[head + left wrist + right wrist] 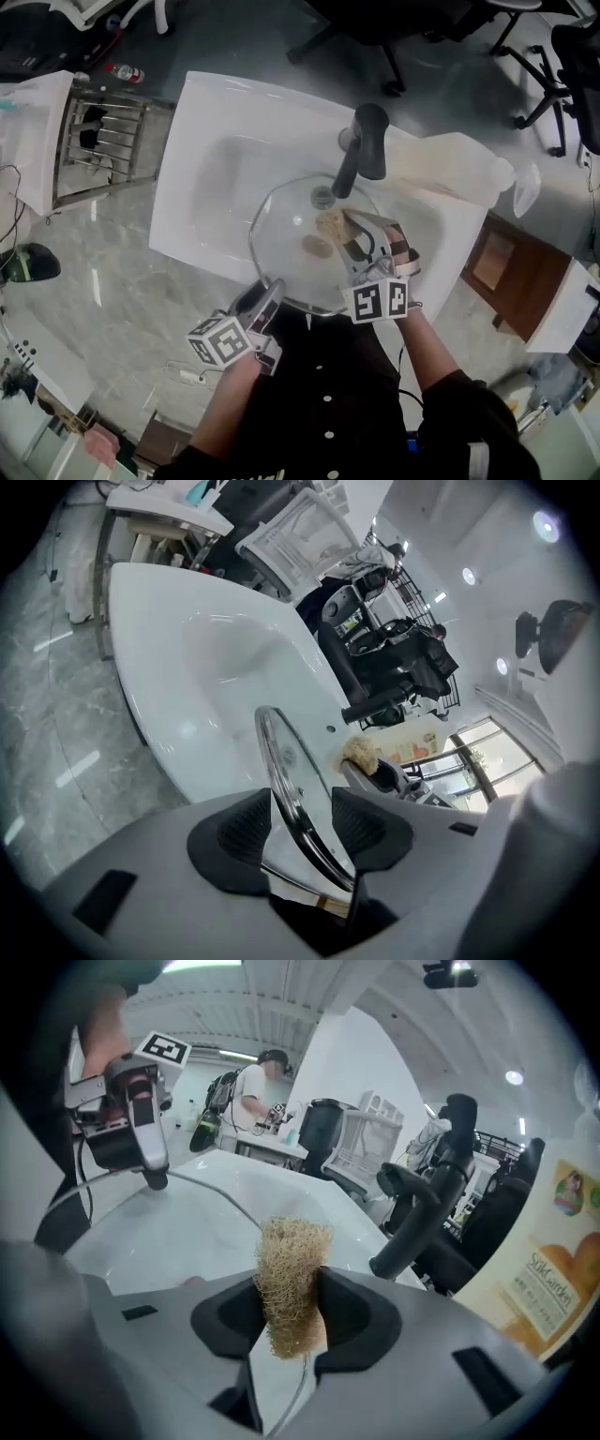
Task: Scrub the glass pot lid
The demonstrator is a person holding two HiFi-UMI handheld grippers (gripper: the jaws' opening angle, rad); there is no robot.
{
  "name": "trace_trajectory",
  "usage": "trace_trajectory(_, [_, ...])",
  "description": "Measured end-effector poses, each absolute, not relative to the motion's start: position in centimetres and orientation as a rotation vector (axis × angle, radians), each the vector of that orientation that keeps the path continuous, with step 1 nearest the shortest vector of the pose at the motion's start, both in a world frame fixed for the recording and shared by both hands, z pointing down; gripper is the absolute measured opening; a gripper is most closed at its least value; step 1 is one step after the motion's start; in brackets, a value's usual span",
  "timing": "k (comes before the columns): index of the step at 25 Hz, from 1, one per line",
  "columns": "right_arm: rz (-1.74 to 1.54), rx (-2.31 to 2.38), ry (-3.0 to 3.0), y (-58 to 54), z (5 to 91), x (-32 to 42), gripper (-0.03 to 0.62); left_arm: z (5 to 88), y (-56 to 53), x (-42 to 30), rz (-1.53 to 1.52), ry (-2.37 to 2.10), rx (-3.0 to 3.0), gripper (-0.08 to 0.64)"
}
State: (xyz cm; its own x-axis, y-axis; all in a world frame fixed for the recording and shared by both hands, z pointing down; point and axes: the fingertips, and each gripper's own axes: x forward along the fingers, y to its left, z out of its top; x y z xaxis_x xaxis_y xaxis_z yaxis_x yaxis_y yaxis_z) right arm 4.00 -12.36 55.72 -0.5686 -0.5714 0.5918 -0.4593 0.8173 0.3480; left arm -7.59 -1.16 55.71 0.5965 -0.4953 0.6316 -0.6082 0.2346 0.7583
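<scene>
Over sink (214,178) | left tongs (300,829) parted astride lid (289,766) | right tongs (292,1314) pinching scrubber (292,1258)

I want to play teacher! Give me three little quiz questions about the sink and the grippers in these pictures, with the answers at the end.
1. What does the right gripper hold between its jaws? A) a scratchy tan scrubber B) a blue cup C) a spoon
2. True or false: the glass lid is lying on the floor beside the sink.
3. Fill in: the rim of the glass lid runs between the open jaws of the ____ gripper.
Key: 1 A. 2 False, it is over the sink basin. 3 The left gripper.
</scene>
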Motion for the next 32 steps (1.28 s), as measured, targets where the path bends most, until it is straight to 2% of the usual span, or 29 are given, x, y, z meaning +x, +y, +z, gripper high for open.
trace_trajectory(5, [-0.279,0.658,-2.222,-13.4,59.3,2.6,0.153,56.5,-1.2,-7.3,0.082,-1.007,1.365,0.196])
trace_trajectory(9, [-0.419,0.541,-2.155,-14.1,62.0,1.1,0.153,56.9,-1.4,-7.3,0.043,-1.025,1.323,0.129])
trace_trajectory(17, [-0.687,0.408,-2.068,-15.1,64.3,-2.8,0.153,57.0,-1.3,-7.6,0.044,-1.017,1.308,0.124])
trace_trajectory(32, [-0.833,0.353,-2.065,-15.7,64.8,-5.6,0.147,56.9,-1.3,-7.4,0.185,-1.011,1.416,0.14])
